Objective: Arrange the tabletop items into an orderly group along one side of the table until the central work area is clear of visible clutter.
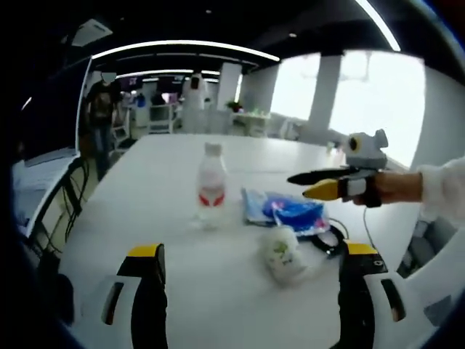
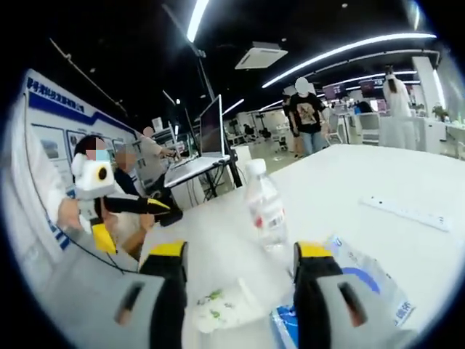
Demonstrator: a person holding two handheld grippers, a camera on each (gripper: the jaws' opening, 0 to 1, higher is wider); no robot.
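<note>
With both the left gripper [image 1: 251, 291] and the right gripper [image 2: 238, 291] held wide open and empty over the white table [image 1: 145, 182], the upright bottle [image 1: 211, 182] beside the blue packet [image 1: 287, 211] and the tissue pack [image 1: 282, 254] could be toppled by a careless approach.

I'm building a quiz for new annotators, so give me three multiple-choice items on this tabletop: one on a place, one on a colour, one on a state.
1. Where does the blue packet lie?
A. Beside the bottle
B. On the floor
C. On a chair

2. What colour is the bottle label?
A. Green
B. Red
C. Black

3. How does the bottle stand?
A. Tipped over
B. Upside down
C. Upright

A: the packet lies on the table next to the bottle.
B: a red band wraps it.
C: its cap points up.
</note>
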